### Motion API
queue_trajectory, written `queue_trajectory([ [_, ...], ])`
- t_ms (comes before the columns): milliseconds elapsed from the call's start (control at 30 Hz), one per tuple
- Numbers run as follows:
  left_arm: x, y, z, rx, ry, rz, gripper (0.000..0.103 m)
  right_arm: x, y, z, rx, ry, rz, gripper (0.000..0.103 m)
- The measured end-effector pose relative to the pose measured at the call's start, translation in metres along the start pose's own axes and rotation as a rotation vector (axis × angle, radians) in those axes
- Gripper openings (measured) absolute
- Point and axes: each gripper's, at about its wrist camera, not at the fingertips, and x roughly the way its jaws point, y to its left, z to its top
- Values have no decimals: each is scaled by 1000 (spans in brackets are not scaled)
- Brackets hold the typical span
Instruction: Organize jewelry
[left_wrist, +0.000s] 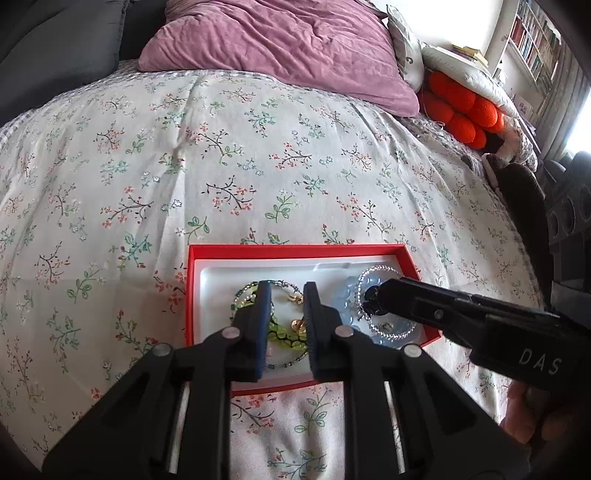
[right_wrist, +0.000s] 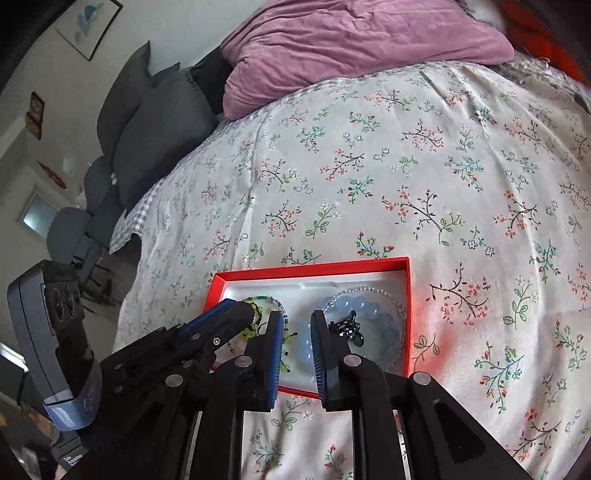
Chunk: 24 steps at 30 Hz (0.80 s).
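A: Left gripper (left_wrist: 286, 295) spread, hovering over green beaded bracelet (left_wrist: 284, 334) in red cardboard box (left_wrist: 295, 251). Right gripper (right_wrist: 297, 325) spread too, nothing pinched.

B: Pale blue bead bracelet (right_wrist: 369, 314) beside it — light, slippery, prob. floppy. Best pinched across one strand.

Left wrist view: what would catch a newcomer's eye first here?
The red box lying on the floral bedspread, with green beads at its left and pale blue beads at its right. Both grippers' jaws hang open over it; a mauve pillow lies beyond.
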Motion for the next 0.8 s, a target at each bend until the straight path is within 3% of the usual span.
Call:
queue_trajectory([
  [100,-4,0,-1,11,7,19,32,-5,-3,0,-3,-6,-13,23],
  [233,-17,2,-3,19,-6,54,52,-17,-5,-3,-7,-25,-19,50],
  [333,-29,2,-6,23,-15,77,66,-27,-5,-7,-21,-30,-34,53],
  [467,-40,5,-13,-24,2,119,82,-37,-6,-13,-47,-25,-79,66],
  [600,-46,6,-22,-77,43,150,88,-45,-10,-24,-60,2,-177,74],
  [667,-49,5,-28,-94,71,163,94,-49,-12,-32,-58,19,-211,83],
  [800,-54,2,-43,-103,127,178,96,-56,-12,-47,-75,32,-263,89],
])
